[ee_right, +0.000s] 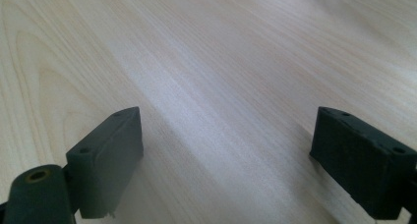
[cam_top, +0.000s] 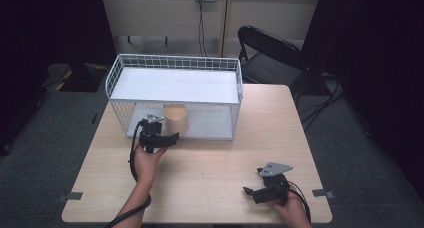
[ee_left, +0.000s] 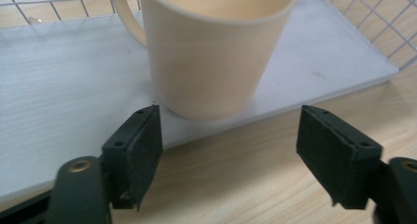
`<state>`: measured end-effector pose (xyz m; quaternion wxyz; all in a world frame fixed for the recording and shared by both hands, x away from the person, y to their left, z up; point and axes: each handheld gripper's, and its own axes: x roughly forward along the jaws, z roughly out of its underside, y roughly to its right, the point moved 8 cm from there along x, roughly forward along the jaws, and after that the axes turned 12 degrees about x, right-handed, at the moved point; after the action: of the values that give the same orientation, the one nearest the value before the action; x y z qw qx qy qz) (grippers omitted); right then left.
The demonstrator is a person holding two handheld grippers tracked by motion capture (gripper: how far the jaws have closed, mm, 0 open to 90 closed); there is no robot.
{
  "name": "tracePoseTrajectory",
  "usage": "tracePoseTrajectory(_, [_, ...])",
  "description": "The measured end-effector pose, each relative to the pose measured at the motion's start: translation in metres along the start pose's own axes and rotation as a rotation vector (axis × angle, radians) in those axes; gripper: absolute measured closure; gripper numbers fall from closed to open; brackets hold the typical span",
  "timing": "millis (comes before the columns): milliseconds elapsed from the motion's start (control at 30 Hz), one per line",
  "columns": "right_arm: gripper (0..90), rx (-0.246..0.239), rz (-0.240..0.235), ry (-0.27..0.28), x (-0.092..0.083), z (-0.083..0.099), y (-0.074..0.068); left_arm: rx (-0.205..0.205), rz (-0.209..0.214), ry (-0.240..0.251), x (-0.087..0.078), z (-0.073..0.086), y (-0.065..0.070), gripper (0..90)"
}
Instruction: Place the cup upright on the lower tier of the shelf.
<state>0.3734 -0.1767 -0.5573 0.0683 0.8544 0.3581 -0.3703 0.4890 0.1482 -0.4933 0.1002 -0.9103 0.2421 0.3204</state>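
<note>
High view: the cream mug is standing upright on the lower shelf of the white wire rack, and the left gripper is hovering just in front of the rack, much nearer the mug than the right gripper, which is resting well apart from the rack on the table.

Left gripper view: the mug is sitting straight ahead of the jaws, handle turned left; the jaws are standing wide, touching nothing.

Right gripper view: the jaws are gaping wide over bare table.
</note>
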Motion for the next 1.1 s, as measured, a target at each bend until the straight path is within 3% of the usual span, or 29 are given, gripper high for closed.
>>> tracePoseTrajectory(333, [11.5, 0.0, 0.0, 0.0, 0.0, 0.0, 0.0, 0.024, 0.076, 0.003, -0.004, 0.006, 0.006, 18.4])
tracePoseTrajectory(400, [11.5, 0.0, 0.0, 0.0, 0.0, 0.0, 0.0, 0.029, 0.062, 0.019, -0.005, 0.006, 0.007, 19.2])
tracePoseTrajectory(533, [11.5, 0.0, 0.0, 0.0, 0.0, 0.0, 0.0, 0.094, 0.064, 0.02, -0.01, 0.007, 0.009, 18.9])
tracePoseTrajectory(833, [11.5, -0.001, 0.0, 0.0, 0.0, 0.0, 0.0, 0.13, 0.102, 0.032, -0.019, 0.01, 0.012, 15.9])
tracePoseTrajectory(1033, [11.5, 0.0, -0.001, 0.001, 0.0, 0.0, 0.0, 0.129, 0.122, 0.049, -0.023, 0.014, 0.012, 15.3])
tracePoseTrajectory(1100, [11.5, 0.0, -0.001, 0.001, 0.0, 0.0, 0.0, 0.154, 0.128, 0.043, -0.026, 0.018, 0.011, 15.2])
